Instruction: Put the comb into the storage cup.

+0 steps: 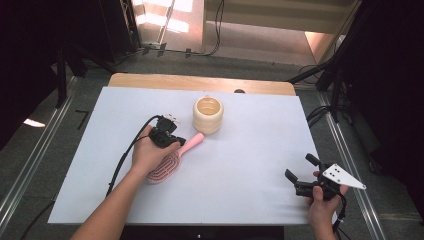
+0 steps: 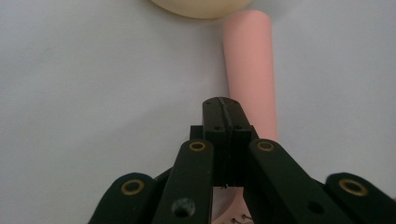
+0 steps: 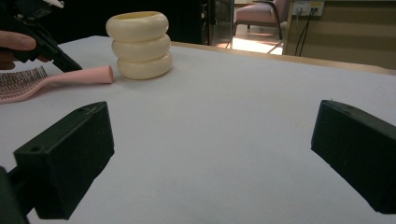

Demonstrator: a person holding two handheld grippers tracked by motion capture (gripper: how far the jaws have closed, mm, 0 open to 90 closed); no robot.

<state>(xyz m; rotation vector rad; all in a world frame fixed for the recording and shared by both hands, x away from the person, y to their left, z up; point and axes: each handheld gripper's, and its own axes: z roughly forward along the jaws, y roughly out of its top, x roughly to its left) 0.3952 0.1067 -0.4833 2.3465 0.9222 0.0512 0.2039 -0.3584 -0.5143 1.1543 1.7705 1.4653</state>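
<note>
Right gripper (image 1: 300,172), nearest the camera at the near right edge, idles with jaws spread wide. Pink hairbrush (image 1: 167,162) lies left of centre, handle tip beside the cream ringed cup (image 1: 208,114). Left gripper (image 2: 223,108), clenched empty, hovers over the handle, apparently nudging it.

Pink hairbrush (image 1: 172,159) — flat on the table, handle toward cream cup (image 1: 208,114)

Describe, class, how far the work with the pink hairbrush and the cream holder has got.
Done: nothing visibly; the pink hairbrush lies flat on the table beside the cream holder. In hand: the left hand-held gripper, jaws shut and empty, hovers beside the brush handle. Left: likely gripping and moving the brush; the right hand-held gripper waits open.
</note>
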